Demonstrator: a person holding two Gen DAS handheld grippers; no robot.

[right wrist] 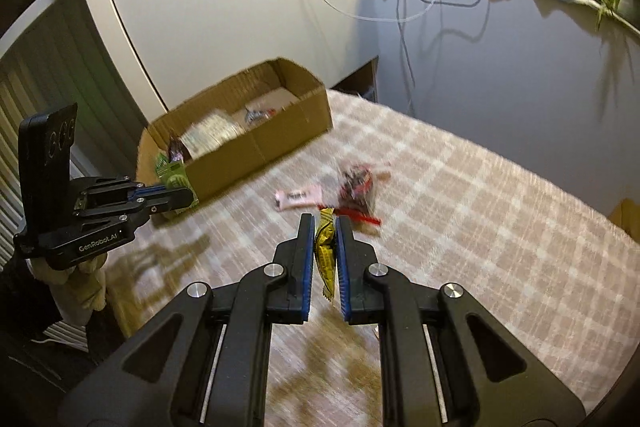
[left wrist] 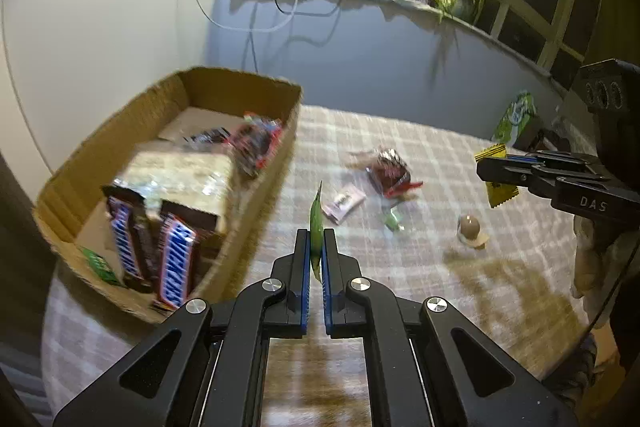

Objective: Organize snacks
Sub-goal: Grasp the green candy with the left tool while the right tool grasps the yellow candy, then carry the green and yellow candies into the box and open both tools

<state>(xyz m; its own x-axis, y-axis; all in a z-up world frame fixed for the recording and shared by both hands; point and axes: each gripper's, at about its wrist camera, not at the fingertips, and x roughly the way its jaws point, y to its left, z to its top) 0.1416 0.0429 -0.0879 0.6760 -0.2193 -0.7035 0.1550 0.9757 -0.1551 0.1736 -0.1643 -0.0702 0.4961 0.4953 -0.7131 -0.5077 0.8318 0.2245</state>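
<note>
At the far left of the checked tablecloth (left wrist: 420,147) stands the cardboard box (left wrist: 256,195), already holding Snickers bars (left wrist: 168,259) and other packets. Your left gripper (left wrist: 316,247) is clamped on a thin green packet (left wrist: 316,227), held edge-on above the cloth just right of the box. Your right gripper (right wrist: 325,227) pinches a yellow packet (right wrist: 326,251) nearer the middle. Both grips catch only part of a slippery wrapper, so a quick swing could let either one slide out. The box's near wall stands between you and its floor; clear it or the packets will snag. A pink wrapper (right wrist: 298,197), a red bag (right wrist: 358,187) and a round brown sweet (left wrist: 470,227) lie loose on the cloth.
</note>
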